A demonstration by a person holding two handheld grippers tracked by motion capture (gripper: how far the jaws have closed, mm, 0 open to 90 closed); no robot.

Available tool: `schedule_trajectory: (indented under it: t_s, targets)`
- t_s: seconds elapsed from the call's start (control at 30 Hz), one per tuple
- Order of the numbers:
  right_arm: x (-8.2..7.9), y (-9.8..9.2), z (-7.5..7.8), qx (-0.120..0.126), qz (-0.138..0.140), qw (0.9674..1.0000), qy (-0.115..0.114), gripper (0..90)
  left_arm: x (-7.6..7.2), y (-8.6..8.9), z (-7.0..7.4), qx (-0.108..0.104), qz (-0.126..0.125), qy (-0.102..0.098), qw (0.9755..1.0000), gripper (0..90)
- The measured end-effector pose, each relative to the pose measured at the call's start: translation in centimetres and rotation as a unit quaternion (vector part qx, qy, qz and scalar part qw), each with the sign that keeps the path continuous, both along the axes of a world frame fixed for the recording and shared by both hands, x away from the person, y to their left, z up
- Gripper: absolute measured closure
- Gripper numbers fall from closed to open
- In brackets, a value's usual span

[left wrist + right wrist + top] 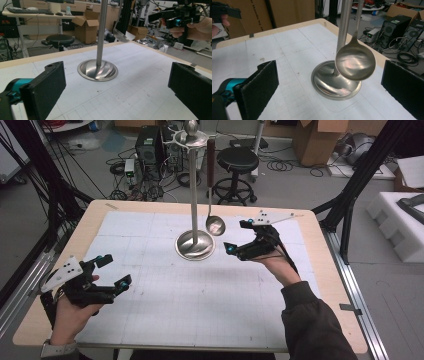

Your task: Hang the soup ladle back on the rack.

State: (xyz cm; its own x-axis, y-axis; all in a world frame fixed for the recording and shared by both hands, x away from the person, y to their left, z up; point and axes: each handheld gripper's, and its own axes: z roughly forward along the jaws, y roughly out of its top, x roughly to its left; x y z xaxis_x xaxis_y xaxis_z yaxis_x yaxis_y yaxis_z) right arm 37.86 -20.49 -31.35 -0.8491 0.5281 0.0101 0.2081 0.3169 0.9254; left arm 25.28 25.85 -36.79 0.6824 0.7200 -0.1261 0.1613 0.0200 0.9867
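Observation:
A metal stand (194, 195) with a round base (195, 247) rises from the middle of the table. A steel ladle (215, 224) with a dark handle hangs from the stand's top ring, its bowl (355, 62) clear of the base. My right gripper (239, 236) is open just right of the ladle's bowl, nothing between its pads (260, 87). My left gripper (114, 270) is open at the table's near left, empty, facing the stand's base (97, 70) and pole (101, 32). The ladle's bowl (120, 35) and the right gripper (175, 17) show farther off there.
A white gridded mat (200, 285) covers the wooden table (325, 285). Beyond the far edge stand a black stool (237, 162), computer towers (149, 145), loose cables and cardboard boxes (320, 137). White foam blocks (400, 220) lie on the floor at the right.

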Motion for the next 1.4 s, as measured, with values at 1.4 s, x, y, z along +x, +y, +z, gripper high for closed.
schedule_trajectory:
  t_s: [1.4]
  targets:
    - [-7.4, -11.0, -5.9, 0.081, -0.093, 0.9917, -0.036, 0.0, 0.8, -0.7, -0.7, 0.003, -0.007, 0.008, 0.9999, 1.9]
